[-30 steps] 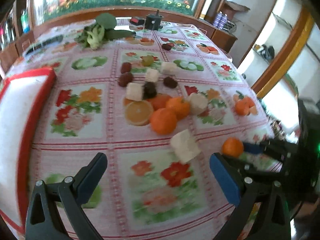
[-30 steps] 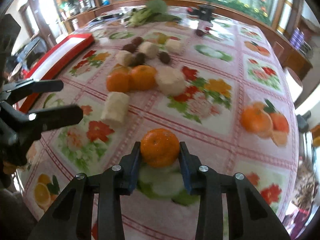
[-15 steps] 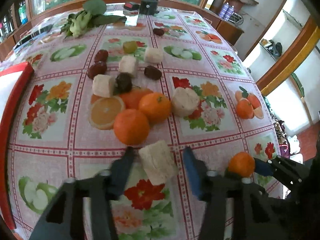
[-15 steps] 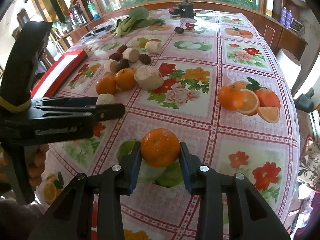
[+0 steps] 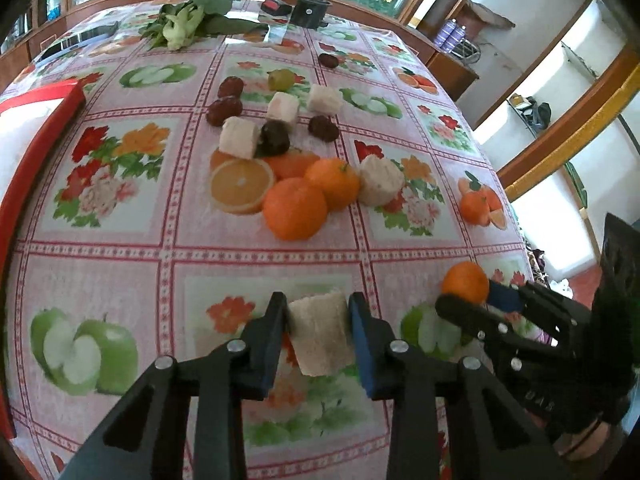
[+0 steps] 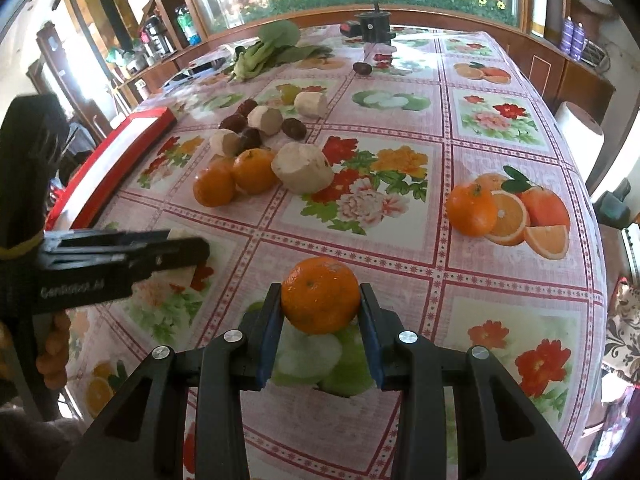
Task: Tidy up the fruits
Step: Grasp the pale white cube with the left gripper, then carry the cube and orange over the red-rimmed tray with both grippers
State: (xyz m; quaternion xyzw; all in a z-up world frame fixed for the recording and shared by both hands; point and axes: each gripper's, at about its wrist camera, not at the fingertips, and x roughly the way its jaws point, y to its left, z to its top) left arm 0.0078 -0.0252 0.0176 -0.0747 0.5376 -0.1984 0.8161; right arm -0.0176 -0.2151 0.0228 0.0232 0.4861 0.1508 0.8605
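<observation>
Left wrist view shows a pale, rough-sided cut chunk (image 5: 318, 334) wedged between the blue pads of the left gripper (image 5: 318, 336), both pads pressed against its sides, so that claw is clenched on it low over the flowered tablecloth (image 5: 100, 248). Right wrist view shows a tangerine (image 6: 321, 295) pinched the same way between the pads of the right gripper (image 6: 321, 320), above a printed green apple on the cloth; whether the fruit touches the cloth I cannot tell. From the left camera that gripper (image 5: 480, 300) sits just to the right with the tangerine (image 5: 465, 282) at its tip. Farther out, near the middle of the table, two loose tangerines (image 5: 295, 208) lie touching each other, with another pale chunk (image 5: 380, 180) against the farther one. Beyond them sits a loose cluster of three more pale chunks (image 5: 239, 137), several dark red-brown dates (image 5: 224, 111) and one small green fruit (image 5: 281, 79); a single date (image 5: 329, 60) lies apart toward the far edge. A red-rimmed tray (image 5: 40, 144) runs along the left side of the table. At the far end lie leafy greens (image 5: 188, 20) and a small black canister (image 5: 310, 10).
</observation>
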